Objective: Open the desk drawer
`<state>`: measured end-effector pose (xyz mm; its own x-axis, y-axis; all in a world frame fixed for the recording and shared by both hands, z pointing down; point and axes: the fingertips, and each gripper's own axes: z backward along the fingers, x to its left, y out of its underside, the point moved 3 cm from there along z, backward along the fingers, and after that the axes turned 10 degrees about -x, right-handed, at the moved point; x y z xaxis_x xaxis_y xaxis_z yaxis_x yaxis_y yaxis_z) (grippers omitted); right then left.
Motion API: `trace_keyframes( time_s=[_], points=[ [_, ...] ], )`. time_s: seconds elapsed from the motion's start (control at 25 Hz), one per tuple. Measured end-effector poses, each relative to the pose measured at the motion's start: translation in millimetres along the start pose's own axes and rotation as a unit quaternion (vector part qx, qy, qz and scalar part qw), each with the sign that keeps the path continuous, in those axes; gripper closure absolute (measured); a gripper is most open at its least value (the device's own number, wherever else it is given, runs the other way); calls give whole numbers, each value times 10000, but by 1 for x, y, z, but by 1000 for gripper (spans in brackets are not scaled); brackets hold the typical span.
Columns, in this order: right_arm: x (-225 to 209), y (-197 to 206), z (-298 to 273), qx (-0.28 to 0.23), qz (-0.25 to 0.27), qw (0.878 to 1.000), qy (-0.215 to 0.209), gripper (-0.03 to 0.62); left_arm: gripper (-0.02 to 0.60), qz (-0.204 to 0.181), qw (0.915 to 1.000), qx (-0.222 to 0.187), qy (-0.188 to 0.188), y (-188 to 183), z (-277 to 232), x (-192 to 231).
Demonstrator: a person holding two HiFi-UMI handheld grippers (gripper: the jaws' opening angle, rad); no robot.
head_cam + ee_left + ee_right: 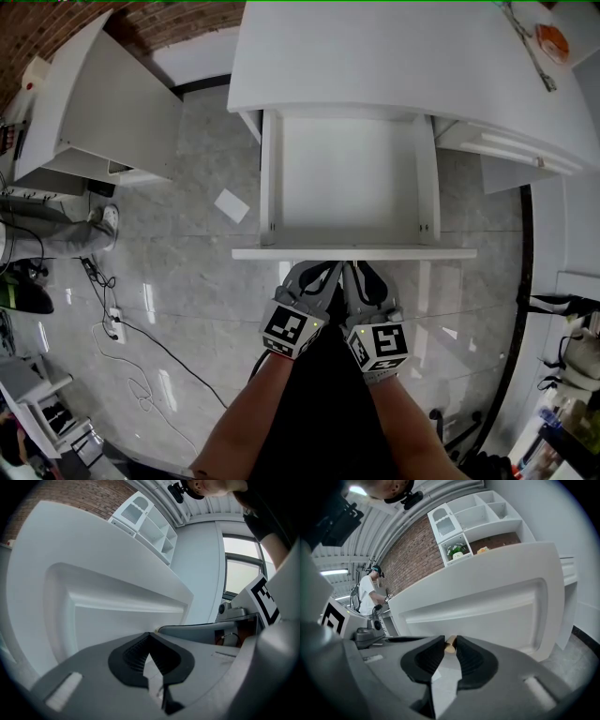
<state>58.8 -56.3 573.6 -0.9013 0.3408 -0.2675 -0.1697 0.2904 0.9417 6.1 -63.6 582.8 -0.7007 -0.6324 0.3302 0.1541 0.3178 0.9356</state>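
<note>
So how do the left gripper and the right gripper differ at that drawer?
The right gripper has its jaws clamped on a small tan knob; the left gripper has its jaw tips meeting with nothing plainly between them. Seen from the head view, the left gripper slants inward, while the right gripper points straighter at the drawer front. Both are grey with black pads, carry a marker cube, and sit side by side at that front.

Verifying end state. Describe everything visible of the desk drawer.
White drawer, apparently painted wood, pulled far out from under the white desk. Shallow rectangular tray, bare inside, low side walls; the front panel is wider than the tray, with a recessed face. A small tan knob on the front is clamped between the jaws of the right gripper. The left gripper sits beside it, close to the panel.
</note>
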Motion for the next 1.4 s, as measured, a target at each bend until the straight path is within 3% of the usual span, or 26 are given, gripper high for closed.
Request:
trace_keyframes(
  time_s=[0.6, 0.8, 0.96, 1.04, 1.24, 1.4],
  points=[
    [3, 3, 8, 37, 52, 10000, 44, 517, 592, 73, 10000, 32, 14, 4, 5, -5],
    [4, 1, 13, 119, 388, 9987, -316, 505, 581, 20, 9996, 195, 220, 7, 5, -7],
    [12, -19, 25, -39, 745, 9942, -780, 505, 581, -118, 9993, 198, 309, 0, 13, -8],
    [14, -30, 32, -85, 937, 9912, -930, 535, 581, -192, 9992, 162, 310, -7, 19, -9],
    [6, -59, 43, -299, 998, 9910, -842, 591, 581, -376, 9987, -85, 344, -36, 32, -14],
    [0, -90, 48, -548, 980, 9911, -721, 591, 581, -422, 9983, -317, 232, -67, 42, -16]
  ],
)
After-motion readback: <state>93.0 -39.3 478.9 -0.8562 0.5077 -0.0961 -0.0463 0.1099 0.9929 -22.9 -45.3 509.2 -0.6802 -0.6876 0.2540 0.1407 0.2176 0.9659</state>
